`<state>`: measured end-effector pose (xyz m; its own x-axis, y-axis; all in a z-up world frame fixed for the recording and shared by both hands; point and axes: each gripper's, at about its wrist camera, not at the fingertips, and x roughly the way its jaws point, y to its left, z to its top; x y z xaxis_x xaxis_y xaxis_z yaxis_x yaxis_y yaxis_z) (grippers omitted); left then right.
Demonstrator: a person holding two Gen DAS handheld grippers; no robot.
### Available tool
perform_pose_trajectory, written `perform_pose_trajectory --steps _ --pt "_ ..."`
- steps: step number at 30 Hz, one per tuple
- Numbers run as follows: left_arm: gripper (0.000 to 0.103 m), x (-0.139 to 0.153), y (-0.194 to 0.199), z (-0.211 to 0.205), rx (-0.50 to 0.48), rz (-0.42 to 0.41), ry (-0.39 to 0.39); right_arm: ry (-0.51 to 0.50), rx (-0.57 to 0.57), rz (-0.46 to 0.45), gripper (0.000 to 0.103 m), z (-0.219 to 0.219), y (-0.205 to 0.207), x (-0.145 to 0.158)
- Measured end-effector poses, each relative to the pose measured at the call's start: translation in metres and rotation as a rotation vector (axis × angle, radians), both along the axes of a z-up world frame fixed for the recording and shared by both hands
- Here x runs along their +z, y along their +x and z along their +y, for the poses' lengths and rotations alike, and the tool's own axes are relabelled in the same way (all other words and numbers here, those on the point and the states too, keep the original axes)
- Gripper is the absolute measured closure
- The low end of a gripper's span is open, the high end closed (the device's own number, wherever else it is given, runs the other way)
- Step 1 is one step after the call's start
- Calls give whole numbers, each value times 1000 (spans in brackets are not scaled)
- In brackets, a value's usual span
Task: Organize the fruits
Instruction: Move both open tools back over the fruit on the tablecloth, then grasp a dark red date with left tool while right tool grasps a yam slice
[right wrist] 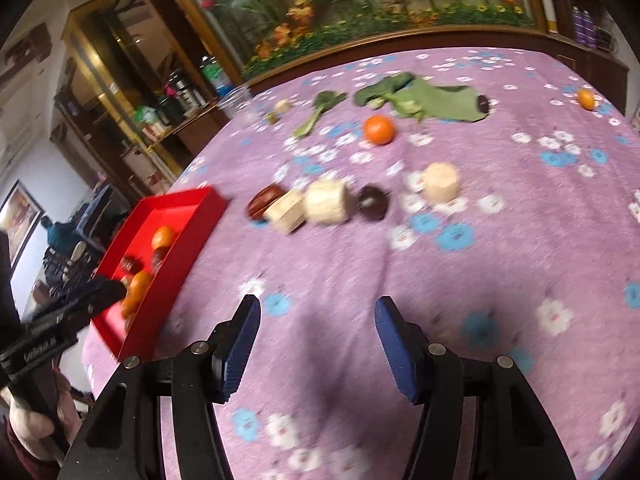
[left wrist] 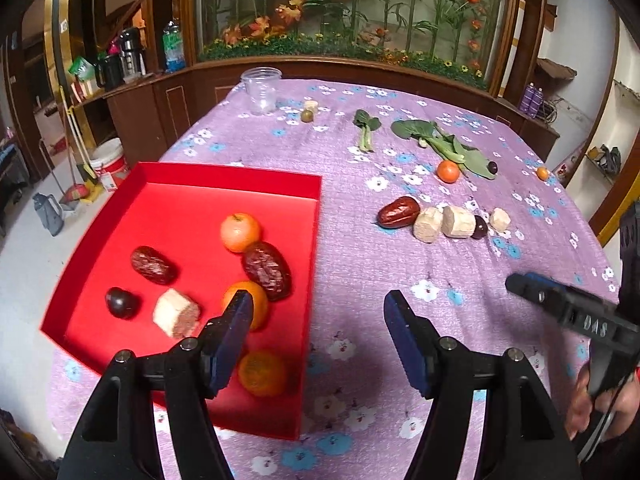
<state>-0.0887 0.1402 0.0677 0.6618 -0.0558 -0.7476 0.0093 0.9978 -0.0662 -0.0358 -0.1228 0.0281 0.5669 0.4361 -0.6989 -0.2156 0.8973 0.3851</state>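
Note:
A red tray (left wrist: 240, 176) sits at the table's left and holds three oranges (left wrist: 240, 232), two wrinkled red dates (left wrist: 267, 270), a dark plum (left wrist: 122, 302) and a pale cut chunk (left wrist: 176, 314). My left gripper (left wrist: 318, 304) is open and empty, hovering over the tray's right edge. On the cloth lie a red date (left wrist: 398, 212), pale chunks (left wrist: 456, 221), a dark fruit (left wrist: 479, 232) and an orange (left wrist: 448, 171). My right gripper (right wrist: 316, 312) is open and empty above bare cloth, short of that row (right wrist: 326, 202). The tray also shows in the right wrist view (right wrist: 176, 208).
The table wears a purple flowered cloth (left wrist: 360, 264). Green leaves (left wrist: 448, 144), a clear plastic cup (left wrist: 262, 90), a small orange (left wrist: 542, 173) and a green fruit (left wrist: 307, 115) lie farther back. A wooden planter wall stands behind the table.

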Motion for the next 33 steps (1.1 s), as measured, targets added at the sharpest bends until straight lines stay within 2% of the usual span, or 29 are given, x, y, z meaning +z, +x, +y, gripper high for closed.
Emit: perform_pose_trajectory --steps 9,14,16,18,24,25,29,33 --pt "36 -7 23 -16 -55 28 -41 -12 36 -40 39 18 44 7" --pt "36 -6 49 -24 -79 36 -71 -39 28 -45 50 32 75 2" --pt "36 -6 58 -28 -83 37 -64 -56 35 -46 61 36 85 -2" --pt "36 -8 67 -33 -93 40 -54 -79 44 -58 61 43 89 -3" --pt "36 -18 96 -51 -141 56 16 -195 72 -101 63 56 83 -3" --pt "36 -19 100 -53 -145 58 35 -220 74 -101 67 57 82 -3" --pt "36 -25 124 -67 -190 74 138 -244 84 -92 68 51 70 -1" --pt "50 -35 145 -74 -245 106 181 -195 83 -74 68 35 58 -1"
